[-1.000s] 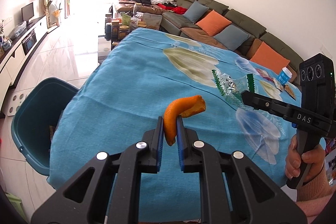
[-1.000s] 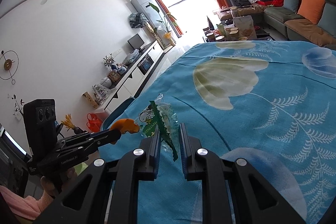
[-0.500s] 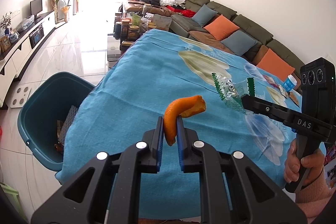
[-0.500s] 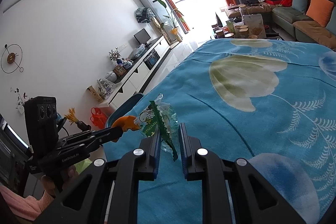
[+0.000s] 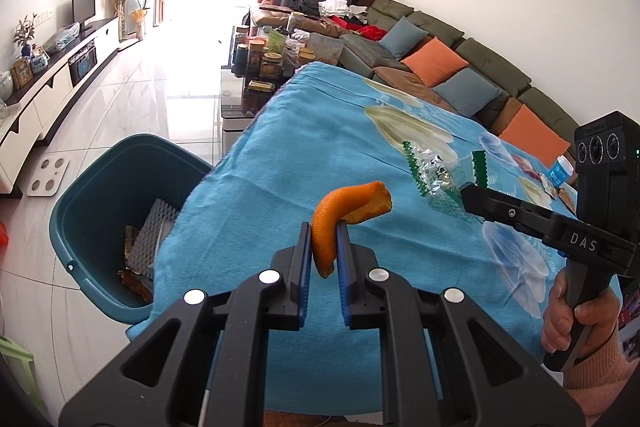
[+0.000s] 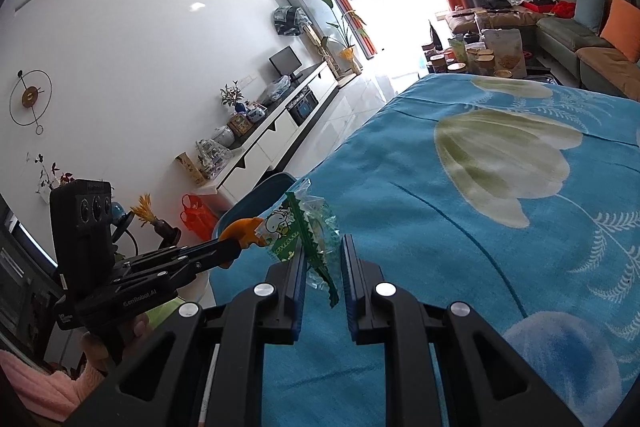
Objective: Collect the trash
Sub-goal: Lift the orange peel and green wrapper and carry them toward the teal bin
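Orange peel [image 5: 334,223] sits pinched between the narrowed blue pads of the left gripper [image 5: 323,247], held up over the near corner of the blue floral tablecloth [image 5: 280,155]. Alongside it, the right gripper [image 6: 323,267] is clamped on a clear snack wrapper with green zigzag edges [image 6: 308,231], also lifted off the cloth. Down to the left, on the tiled floor just beside the table edge, stands the teal trash bin [image 5: 100,171], with some grey packaging and brown scraps already lying inside. Neither held piece is over the bin's mouth yet, so I judge this the carrying stage: both items are picked up, and both drops remain. More small packets [image 5: 548,183] and a blue-and-white tub [image 5: 562,169] lie at the far side of the table near the sofa, so further collecting looks likely after this load.
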`<state>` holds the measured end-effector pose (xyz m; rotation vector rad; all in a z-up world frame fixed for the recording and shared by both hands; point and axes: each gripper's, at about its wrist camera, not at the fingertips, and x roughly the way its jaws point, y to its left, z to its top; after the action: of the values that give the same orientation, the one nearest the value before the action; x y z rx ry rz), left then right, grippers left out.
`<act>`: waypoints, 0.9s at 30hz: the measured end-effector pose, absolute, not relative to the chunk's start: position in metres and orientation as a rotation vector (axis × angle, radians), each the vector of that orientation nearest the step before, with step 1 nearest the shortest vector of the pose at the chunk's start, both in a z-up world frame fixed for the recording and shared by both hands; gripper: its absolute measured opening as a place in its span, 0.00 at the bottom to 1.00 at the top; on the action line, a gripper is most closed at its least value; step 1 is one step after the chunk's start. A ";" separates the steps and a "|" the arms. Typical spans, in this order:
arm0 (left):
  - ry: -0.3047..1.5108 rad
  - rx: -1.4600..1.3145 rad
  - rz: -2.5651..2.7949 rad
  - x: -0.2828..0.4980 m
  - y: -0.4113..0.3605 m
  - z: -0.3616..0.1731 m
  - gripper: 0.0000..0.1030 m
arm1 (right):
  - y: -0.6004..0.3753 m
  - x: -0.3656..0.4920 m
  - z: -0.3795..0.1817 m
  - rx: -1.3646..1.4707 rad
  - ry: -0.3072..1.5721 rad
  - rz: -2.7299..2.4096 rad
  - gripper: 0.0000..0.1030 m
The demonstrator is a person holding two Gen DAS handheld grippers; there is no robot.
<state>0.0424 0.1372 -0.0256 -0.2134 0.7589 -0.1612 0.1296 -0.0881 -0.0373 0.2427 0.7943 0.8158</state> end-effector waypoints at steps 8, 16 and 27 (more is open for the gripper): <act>0.753 -0.227 -0.129 0.039 0.152 -0.025 0.12 | -0.075 0.136 -0.040 0.239 0.806 0.839 0.15; 0.741 -0.244 -0.098 0.035 0.166 -0.022 0.12 | -0.060 0.136 -0.039 0.221 0.811 0.863 0.15; 0.731 -0.264 -0.059 0.031 0.181 -0.020 0.12 | -0.039 0.137 -0.041 0.205 0.821 0.897 0.15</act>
<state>0.0312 0.1811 -0.0204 -0.2635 0.7307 -0.0595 0.1366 -0.0389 -0.0405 0.2054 0.8209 0.8965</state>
